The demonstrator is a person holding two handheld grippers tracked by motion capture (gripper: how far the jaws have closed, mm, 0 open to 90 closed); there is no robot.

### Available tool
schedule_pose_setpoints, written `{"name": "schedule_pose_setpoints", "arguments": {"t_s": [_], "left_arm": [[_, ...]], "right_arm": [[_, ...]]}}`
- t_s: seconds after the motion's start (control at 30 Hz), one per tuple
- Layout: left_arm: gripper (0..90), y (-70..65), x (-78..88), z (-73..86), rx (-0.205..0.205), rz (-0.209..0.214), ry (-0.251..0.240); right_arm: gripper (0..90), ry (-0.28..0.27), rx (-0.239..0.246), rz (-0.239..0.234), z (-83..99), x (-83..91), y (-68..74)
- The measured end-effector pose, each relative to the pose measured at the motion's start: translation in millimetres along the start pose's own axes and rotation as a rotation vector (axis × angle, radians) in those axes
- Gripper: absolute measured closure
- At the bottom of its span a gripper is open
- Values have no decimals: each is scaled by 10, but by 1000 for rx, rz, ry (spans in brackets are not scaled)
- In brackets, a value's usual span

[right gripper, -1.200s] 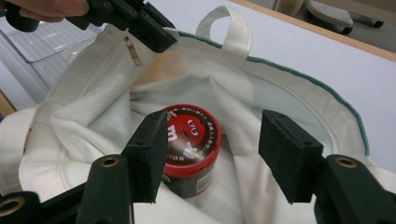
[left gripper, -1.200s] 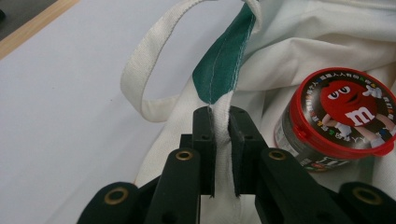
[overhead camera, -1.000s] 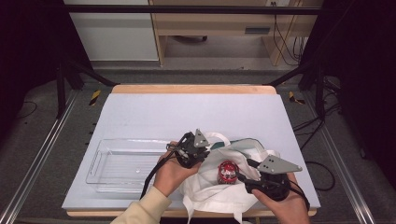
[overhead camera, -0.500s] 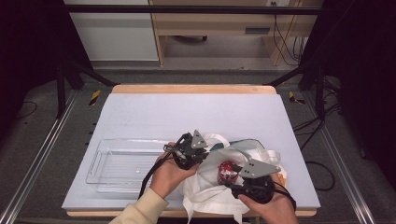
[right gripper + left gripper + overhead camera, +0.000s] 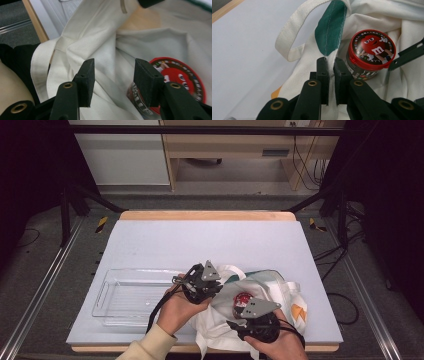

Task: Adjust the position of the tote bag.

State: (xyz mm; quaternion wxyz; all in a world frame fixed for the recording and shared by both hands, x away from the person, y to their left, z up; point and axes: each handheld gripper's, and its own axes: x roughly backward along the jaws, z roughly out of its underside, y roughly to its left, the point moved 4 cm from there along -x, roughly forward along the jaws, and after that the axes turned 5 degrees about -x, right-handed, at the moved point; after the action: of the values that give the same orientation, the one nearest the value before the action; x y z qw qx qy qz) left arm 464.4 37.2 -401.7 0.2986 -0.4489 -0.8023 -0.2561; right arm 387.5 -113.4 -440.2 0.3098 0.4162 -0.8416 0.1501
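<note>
A white cloth tote bag (image 5: 272,287) with a green rim lies crumpled at the table's front right. Inside its mouth stands a small jar with a red lid (image 5: 242,299), which also shows in the left gripper view (image 5: 370,53) and the right gripper view (image 5: 182,82). My left gripper (image 5: 216,290) is shut on the bag's rim (image 5: 329,32) and holds it up, pinched between the pads (image 5: 331,67). My right gripper (image 5: 240,312) hovers just in front of the jar. Its jaws (image 5: 113,72) have just been closing but stand apart, with a fold of bag cloth (image 5: 105,50) between them, untouched.
A clear plastic tray (image 5: 117,295) lies on the pale blue mat (image 5: 210,240) left of the bag. The bag's handle loop (image 5: 292,37) lies on the mat. The table's wooden front edge (image 5: 35,22) runs close behind the right hand.
My right gripper has moved left and down toward the jar, and its jaws stand narrower. The left gripper keeps its hold on the bag's rim in the same place.
</note>
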Motion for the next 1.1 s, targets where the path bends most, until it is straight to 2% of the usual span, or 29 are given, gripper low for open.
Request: {"name": "schedule_pose_setpoints", "arguments": {"t_s": [0.23, 0.4, 0.57, 0.73, 0.77, 0.8, 0.83, 0.93, 0.97, 1.0, 1.03, 1.1], "left_arm": [[846, 17, 27, 5, 3, 1, -1], [846, 14, 32, -1, 5, -1, -3], [846, 25, 66, -44, 3, 2, -5], [848, 75, 60, -87, 3, -9, 2], [848, 106, 42, -109, 14, -13, 4], [848, 106, 42, -109, 14, -13, 4], [849, 143, 16, -121, 18, -22, 13], [850, 180, -14, -127, 21, -23, 23], [850, 215, -51, -129, 44, -20, 16], [850, 215, -51, -129, 44, -20, 16], [850, 252, -87, -126, 65, -21, 14], [851, 289, -114, -123, 79, -27, 17]], "right_arm": [[501, 40, 6, -38, 66, -133, 37], [489, 51, 4, -54, 82, -164, 50], [482, 92, 2, -70, 131, -240, 72], [552, 92, 6, -74, 155, -246, 74], [608, 100, 10, -72, 173, -243, 77], [608, 100, 10, -72, 173, -243, 77], [647, 104, 14, -66, 192, -248, 83], [678, 104, 12, -59, 206, -254, 87], [714, 98, 22, -55, 213, -254, 81], [730, 96, 21, -57, 215, -251, 82], [744, 96, 21, -57, 217, -248, 81], [773, 88, 18, -54, 214, -238, 77]]}}
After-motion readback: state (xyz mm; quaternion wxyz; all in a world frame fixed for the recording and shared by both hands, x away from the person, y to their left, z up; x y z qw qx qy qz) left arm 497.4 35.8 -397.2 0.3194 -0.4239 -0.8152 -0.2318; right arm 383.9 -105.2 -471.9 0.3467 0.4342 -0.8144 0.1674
